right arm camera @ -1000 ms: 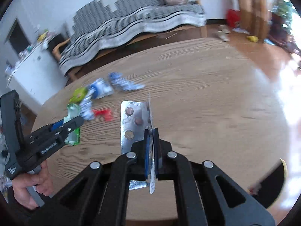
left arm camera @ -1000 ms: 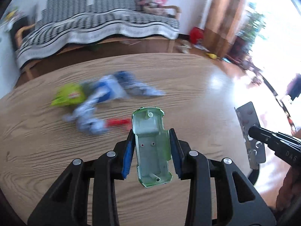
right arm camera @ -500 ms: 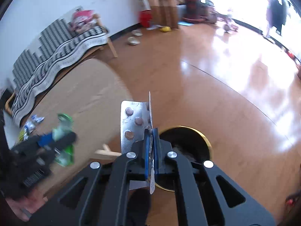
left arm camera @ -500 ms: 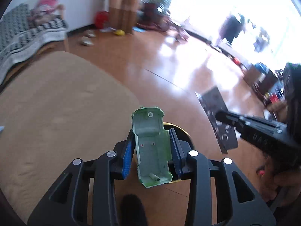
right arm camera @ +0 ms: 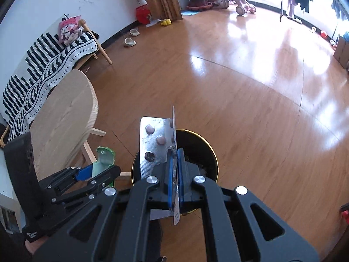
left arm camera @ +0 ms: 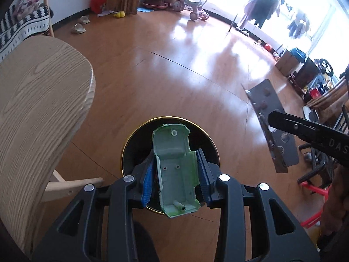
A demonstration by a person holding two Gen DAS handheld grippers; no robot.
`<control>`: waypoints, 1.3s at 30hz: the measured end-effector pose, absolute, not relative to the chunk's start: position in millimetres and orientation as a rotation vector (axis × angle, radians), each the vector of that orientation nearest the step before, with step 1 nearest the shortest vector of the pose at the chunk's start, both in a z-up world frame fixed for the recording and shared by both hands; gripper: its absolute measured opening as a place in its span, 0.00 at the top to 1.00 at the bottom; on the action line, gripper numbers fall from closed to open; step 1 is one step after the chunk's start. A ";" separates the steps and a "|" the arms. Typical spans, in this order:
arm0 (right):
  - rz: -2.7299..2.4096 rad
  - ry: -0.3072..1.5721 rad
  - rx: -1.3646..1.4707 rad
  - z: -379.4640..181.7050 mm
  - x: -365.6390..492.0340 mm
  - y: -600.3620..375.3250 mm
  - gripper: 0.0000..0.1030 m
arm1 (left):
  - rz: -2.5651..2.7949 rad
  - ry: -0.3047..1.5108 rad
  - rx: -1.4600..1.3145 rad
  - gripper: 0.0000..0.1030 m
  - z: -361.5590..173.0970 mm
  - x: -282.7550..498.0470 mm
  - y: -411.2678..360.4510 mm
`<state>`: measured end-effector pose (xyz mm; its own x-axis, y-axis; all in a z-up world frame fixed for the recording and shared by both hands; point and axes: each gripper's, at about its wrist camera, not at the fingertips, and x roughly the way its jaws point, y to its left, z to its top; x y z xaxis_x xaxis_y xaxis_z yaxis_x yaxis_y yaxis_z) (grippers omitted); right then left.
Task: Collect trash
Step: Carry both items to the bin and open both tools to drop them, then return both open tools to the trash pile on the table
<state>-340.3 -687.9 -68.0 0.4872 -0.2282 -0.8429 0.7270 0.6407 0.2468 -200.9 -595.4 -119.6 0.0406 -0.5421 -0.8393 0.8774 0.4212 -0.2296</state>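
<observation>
A: Left gripper (left arm camera: 175,172): jaws narrow, blue pads clamped on both long sides of a pale green plastic shell (left arm camera: 175,170). Hollow side faces the camera; it looks like a toy-car body, 2 small holes mid-floor, 1 post at the near end.

B: What sits beyond it?

A: A black bin with a gold rim (left arm camera: 130,139), on the wooden floor (left arm camera: 174,65), seen straight past the fingertips. The shell's far end overlaps the bin mouth in the left wrist view. Whether it is over the opening or only lined up with it, I cannot tell.

B: Right gripper (right arm camera: 175,170)?

A: Pinched fully together on a silver blister pack (right arm camera: 150,144), held edge-on between the blue pads. A flat sheet with about 3 pink pills stands to the left of the jaws; a thin strip sticks out ahead and behind.

B: Relative to the bin?

A: The same bin (right arm camera: 209,150) lies just ahead of and below the right fingertips, contents dark and unclear.

B: Surroundings?

A: A light wooden table (left arm camera: 39,109) lies to the left of both grippers, its edge near the bin. From the right wrist view the left gripper (right arm camera: 96,172) shows at lower left with the green shell (right arm camera: 103,159) upright in it.
</observation>
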 end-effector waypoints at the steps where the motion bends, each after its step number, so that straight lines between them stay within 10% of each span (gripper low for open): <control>1: -0.631 0.881 0.653 -70.7 -338.6 -689.3 0.95 | -1.131 1.055 0.401 0.65 -121.5 -200.0 -597.1; 5: -0.628 0.889 0.652 -75.4 -328.8 -689.8 0.95 | -1.149 1.052 0.402 0.64 -120.7 -198.3 -602.8; 9: -0.628 0.891 0.652 -77.9 -328.2 -692.4 0.95 | -1.139 1.028 0.415 0.42 -118.0 -199.8 -604.3; 25: -0.605 0.967 0.652 -89.1 -302.6 -693.4 0.92 | -1.052 1.058 0.345 0.33 -96.1 -168.7 -566.8; 27: -0.606 0.969 0.640 -85.6 -299.5 -692.0 0.79 | -1.044 1.065 0.301 0.32 -87.7 -161.0 -555.8; 29: -0.624 0.934 0.609 -76.3 -298.1 -687.4 0.26 | -1.035 1.068 0.265 0.31 -78.9 -151.2 -542.4; 39: -0.496 0.875 0.535 -36.8 -232.2 -620.1 0.25 | -0.851 0.960 0.145 0.25 -14.2 -66.3 -413.8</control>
<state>-232.2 -620.1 -36.8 0.5469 -0.1855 -0.8164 0.6053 0.7613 0.2325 -66.3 -413.8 -14.2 0.2851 -0.5727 -0.7686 0.6940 0.6764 -0.2466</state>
